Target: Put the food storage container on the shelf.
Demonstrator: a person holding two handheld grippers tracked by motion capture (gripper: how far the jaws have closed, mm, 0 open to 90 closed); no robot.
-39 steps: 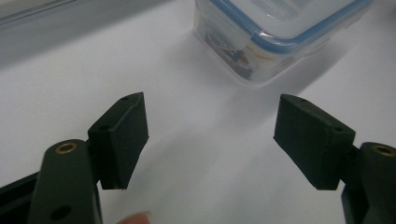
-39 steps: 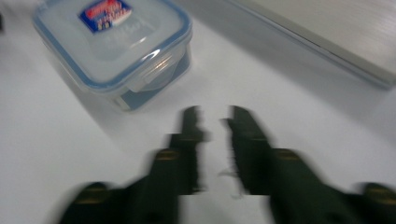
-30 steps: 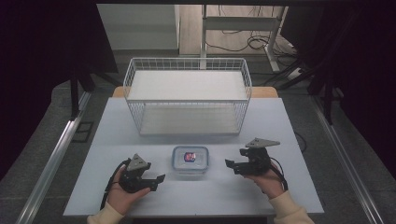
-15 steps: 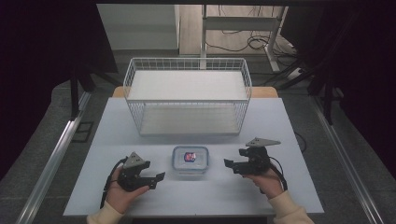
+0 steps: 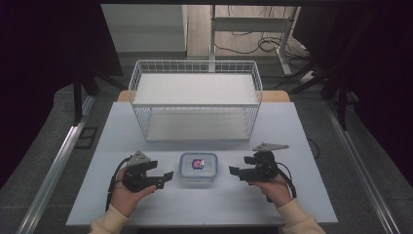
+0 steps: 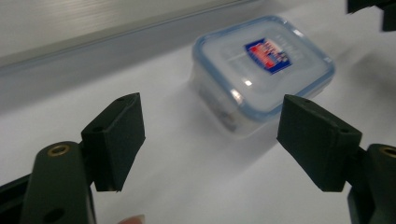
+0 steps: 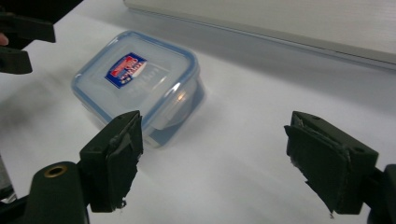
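A clear plastic box with a blue-rimmed lid and a red and blue label (image 5: 197, 168) sits on the white table near the front edge. It also lies ahead in the left gripper view (image 6: 261, 70) and the right gripper view (image 7: 140, 79). My left gripper (image 5: 165, 176) (image 6: 210, 140) hovers just left of the box, pointing at it. Its jaws have just been opening and stand wide, with nothing between them. My right gripper (image 5: 234, 171) (image 7: 212, 154) is just right of the box, open and empty. Neither touches the box.
A white wire basket (image 5: 195, 64) stands at the back of the table (image 5: 292, 195), behind the box. Each gripper view shows the other gripper's tips beyond the box (image 6: 373, 11) (image 7: 23, 37). Metal rails run along the floor on both sides.
My left gripper has lifted slightly off the table. The right gripper and the box have stayed where they were.
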